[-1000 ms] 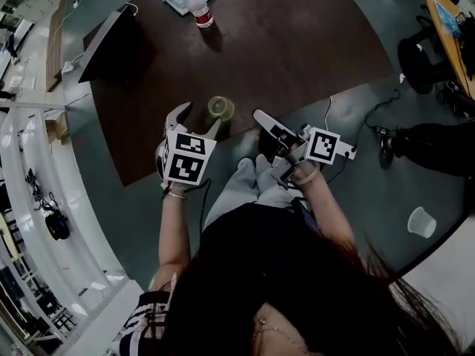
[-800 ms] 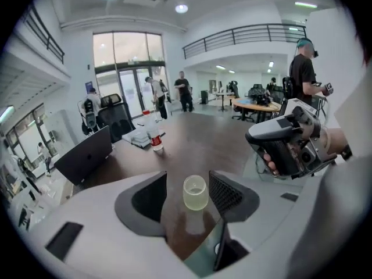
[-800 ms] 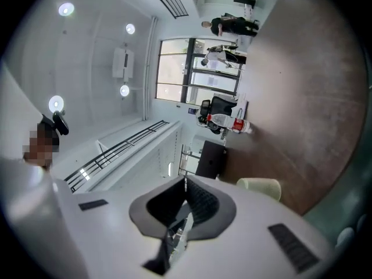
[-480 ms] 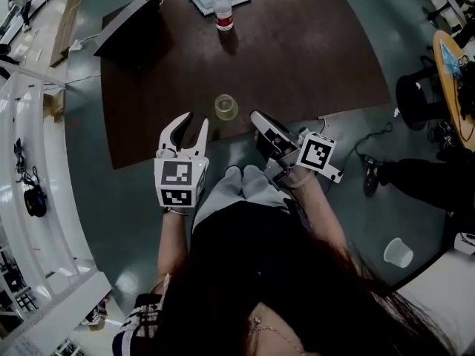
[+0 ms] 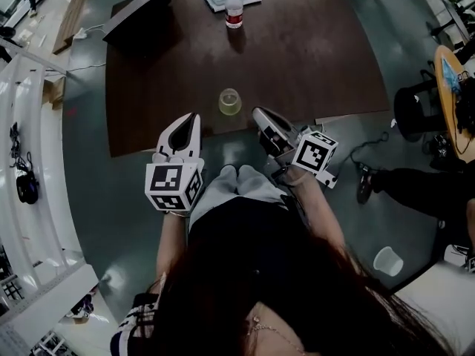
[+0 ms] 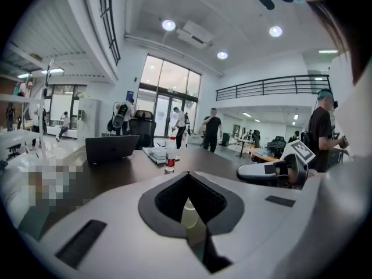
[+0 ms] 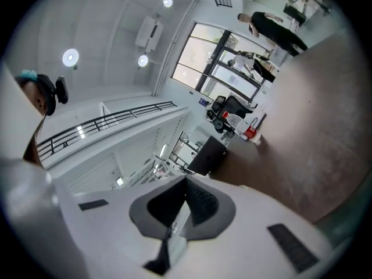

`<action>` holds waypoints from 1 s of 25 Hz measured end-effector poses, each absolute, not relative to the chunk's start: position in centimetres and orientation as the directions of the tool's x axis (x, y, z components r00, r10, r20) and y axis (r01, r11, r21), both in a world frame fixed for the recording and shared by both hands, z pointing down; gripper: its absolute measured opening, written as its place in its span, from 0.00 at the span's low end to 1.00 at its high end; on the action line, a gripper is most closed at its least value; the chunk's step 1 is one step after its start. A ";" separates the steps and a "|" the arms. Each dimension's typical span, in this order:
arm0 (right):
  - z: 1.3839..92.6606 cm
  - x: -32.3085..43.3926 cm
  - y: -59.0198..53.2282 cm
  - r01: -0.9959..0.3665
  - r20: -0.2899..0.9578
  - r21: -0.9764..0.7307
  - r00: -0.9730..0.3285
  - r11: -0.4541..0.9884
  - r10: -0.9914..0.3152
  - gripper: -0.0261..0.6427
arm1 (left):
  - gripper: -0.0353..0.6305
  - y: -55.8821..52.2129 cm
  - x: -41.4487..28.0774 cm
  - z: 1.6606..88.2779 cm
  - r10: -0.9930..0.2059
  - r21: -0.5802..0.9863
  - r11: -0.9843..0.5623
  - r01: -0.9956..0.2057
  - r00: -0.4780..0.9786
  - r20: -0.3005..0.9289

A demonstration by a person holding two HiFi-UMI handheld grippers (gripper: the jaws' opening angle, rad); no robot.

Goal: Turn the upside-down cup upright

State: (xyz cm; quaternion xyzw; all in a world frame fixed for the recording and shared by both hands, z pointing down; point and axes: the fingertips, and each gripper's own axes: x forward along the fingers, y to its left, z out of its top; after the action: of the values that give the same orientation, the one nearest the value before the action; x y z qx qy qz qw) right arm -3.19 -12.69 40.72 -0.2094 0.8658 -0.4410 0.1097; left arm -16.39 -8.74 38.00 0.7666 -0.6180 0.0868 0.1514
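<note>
2 closed grippers, 1 cup beyond them
The left gripper (image 5: 193, 117) has just closed its jaws on nothing; the right gripper (image 5: 257, 113) jaws are together, empty. Beyond, the translucent cup (image 5: 229, 102) stands near the bench (image 5: 312, 50) front edge: likely light, thin, slippery, so hold its side wall gently.

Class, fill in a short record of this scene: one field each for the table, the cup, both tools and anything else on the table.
table: dark brown
cup: near the table's front edge, touched by neither tool
left tool: jaws just closed, shut, empty
right tool: shut, empty
also on table: bottle and laptop, far side
</note>
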 end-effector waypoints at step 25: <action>40.0 -4.9 -10.8 -0.592 0.244 -0.199 -0.802 0.781 -0.546 0.06 | 0.06 -7.3 -15.7 39.4 -0.907 0.280 -0.183 -0.942 0.272 0.320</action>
State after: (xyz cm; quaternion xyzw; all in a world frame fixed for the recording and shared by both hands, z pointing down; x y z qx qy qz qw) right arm -4.91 -10.80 40.00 -0.3027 0.9396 -0.1341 -0.0869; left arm -15.66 -7.33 39.39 0.7682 -0.6020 0.0408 0.2141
